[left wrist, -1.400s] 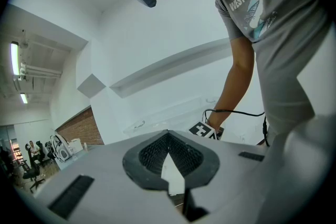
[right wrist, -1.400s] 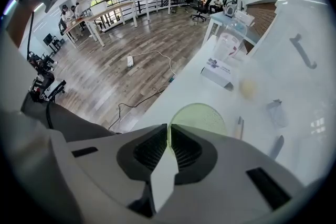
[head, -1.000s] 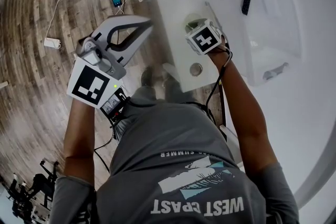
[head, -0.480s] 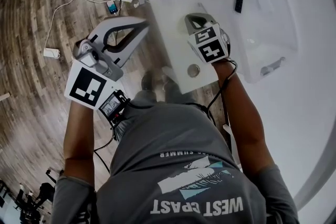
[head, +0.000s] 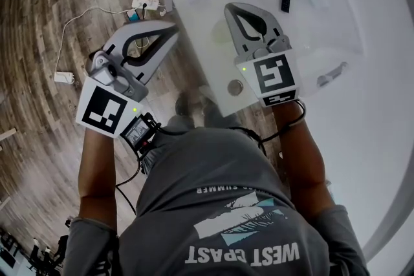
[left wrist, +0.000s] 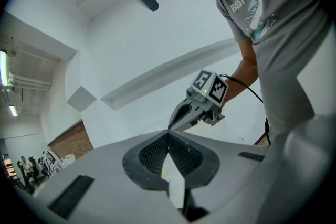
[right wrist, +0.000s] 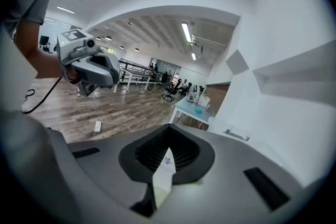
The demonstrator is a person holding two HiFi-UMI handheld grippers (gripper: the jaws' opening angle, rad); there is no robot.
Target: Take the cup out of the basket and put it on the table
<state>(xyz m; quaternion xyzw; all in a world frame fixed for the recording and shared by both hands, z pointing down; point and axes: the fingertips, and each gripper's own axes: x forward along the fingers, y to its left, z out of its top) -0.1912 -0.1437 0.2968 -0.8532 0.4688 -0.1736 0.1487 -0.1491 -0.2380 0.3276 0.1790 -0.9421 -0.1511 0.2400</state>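
In the head view the left gripper (head: 172, 29) hangs over the wooden floor (head: 39, 3) at the left of the frame, off the white surface (head: 362, 113). Its own view shows its jaws closed tip to tip with nothing between them. The right gripper (head: 229, 8) is above the surface at upper centre, jaws likewise together and empty. A pale yellowish rounded shape that may be the cup (head: 218, 34) stands on the surface just left of those jaws, outside the washed-out clear basket (head: 330, 71) at the right, though glare leaves this uncertain.
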